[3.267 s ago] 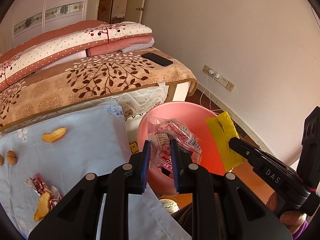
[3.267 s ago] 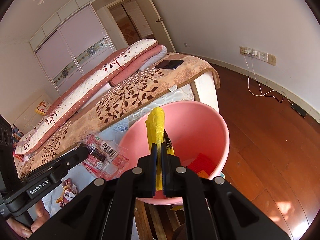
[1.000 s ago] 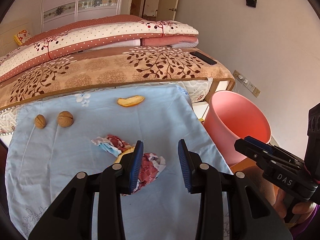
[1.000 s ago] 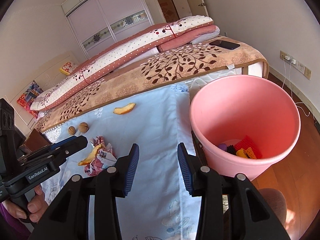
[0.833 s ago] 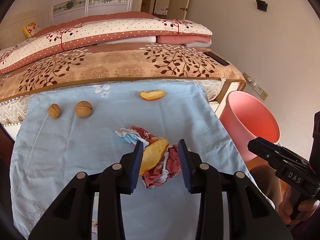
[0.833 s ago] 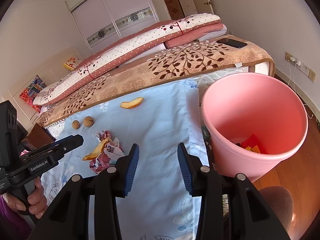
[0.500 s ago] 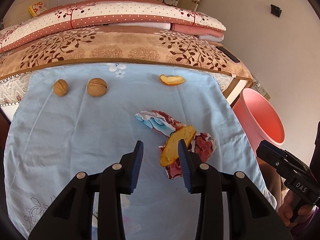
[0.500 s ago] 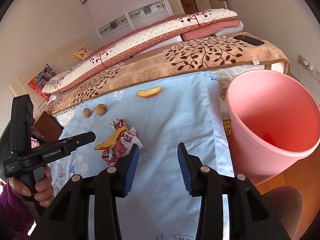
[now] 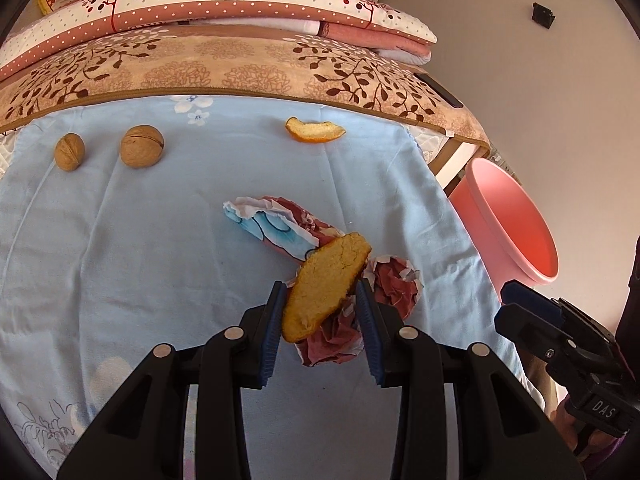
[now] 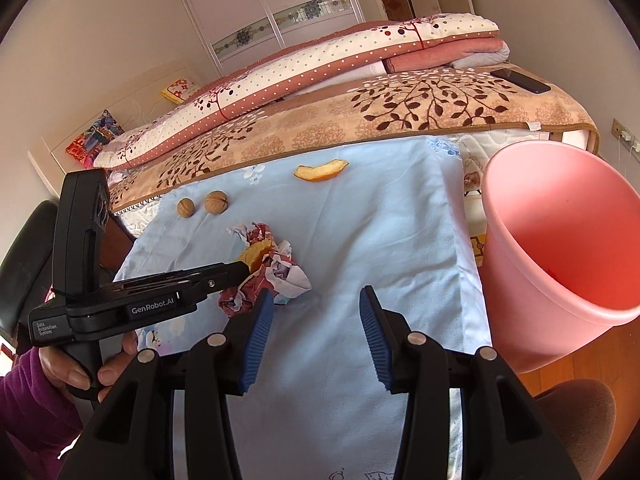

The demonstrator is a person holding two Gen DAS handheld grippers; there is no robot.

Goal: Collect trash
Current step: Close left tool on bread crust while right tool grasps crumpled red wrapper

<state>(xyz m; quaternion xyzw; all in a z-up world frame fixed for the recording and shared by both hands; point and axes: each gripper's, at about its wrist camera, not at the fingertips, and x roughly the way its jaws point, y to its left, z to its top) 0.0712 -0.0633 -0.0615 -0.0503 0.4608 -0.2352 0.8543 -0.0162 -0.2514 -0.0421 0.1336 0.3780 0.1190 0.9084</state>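
An orange peel [image 9: 326, 280] lies on a crumpled red, white and blue wrapper [image 9: 394, 284] on the light blue cloth [image 9: 140, 260]. My left gripper [image 9: 321, 286] is open, its tips either side of the peel and low over the wrapper. In the right wrist view the left gripper [image 10: 236, 270] reaches the peel [image 10: 258, 252] and wrapper [image 10: 286, 274] from the left. My right gripper [image 10: 316, 300] hovers over bare cloth just right of the wrapper, its jaws opening with nothing between them. The pink bin [image 10: 560, 248] stands at the right.
A second orange peel [image 9: 315, 131] lies near the cloth's far edge. Two walnuts [image 9: 142, 152] [image 9: 69, 151] sit at the far left. A dark phone [image 10: 520, 80] rests on the patterned blanket behind. The bin [image 9: 516, 224] stands on the wooden floor beside the bed.
My left gripper has dropped and closed in on the peel and wrapper, which now sit between its tips. My right gripper has swung left, away from the bin, and its jaws stand wider.
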